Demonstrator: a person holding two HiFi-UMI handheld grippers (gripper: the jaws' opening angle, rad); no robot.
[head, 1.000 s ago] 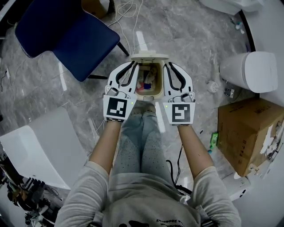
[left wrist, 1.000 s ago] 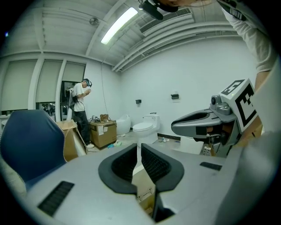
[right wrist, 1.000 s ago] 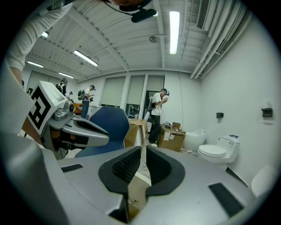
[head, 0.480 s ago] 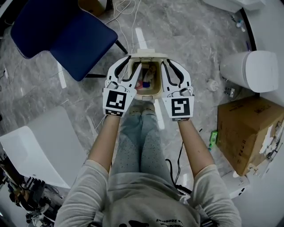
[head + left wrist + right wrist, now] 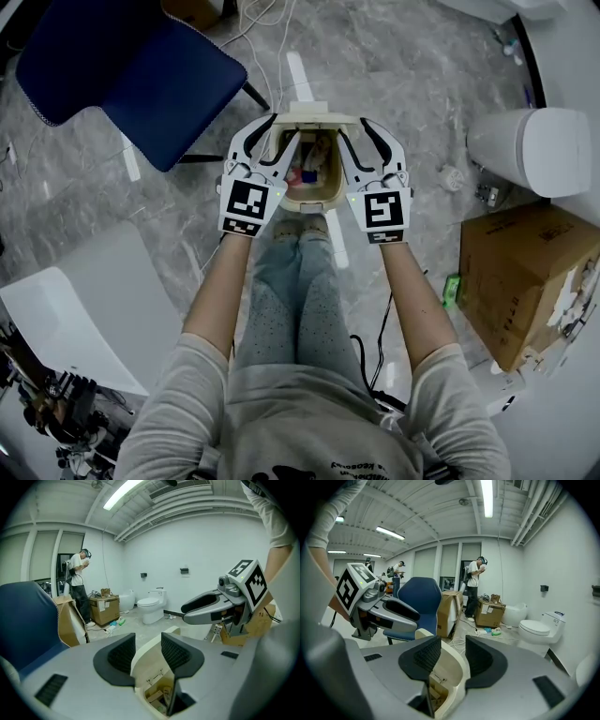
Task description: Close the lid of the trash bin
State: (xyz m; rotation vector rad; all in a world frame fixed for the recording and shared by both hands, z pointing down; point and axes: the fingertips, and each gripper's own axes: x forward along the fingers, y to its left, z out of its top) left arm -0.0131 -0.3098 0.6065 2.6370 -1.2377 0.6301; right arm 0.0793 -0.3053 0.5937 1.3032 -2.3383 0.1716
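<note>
A small cream trash bin (image 5: 312,199) stands on the floor in front of the person's feet, rubbish showing inside. Its lid (image 5: 315,115) stands up at the far side. My left gripper (image 5: 282,130) hangs over the bin's left rim and my right gripper (image 5: 353,129) over the right rim. Both have just been opening and now stand open. In the left gripper view the lid's cream edge (image 5: 151,654) shows in the gap of the left gripper (image 5: 147,645), untouched by the pads. The right gripper (image 5: 453,651) likewise straddles the lid's edge (image 5: 454,667).
A blue chair (image 5: 131,66) stands at the back left, with cables on the floor beside it. A toilet (image 5: 530,150) and a cardboard box (image 5: 525,281) are on the right, a white panel (image 5: 84,309) at the near left. A person (image 5: 77,588) stands far off.
Both grippers have sunk toward the bin. Their jaws, shut a second ago, have spread wide, the left first and then the right.
</note>
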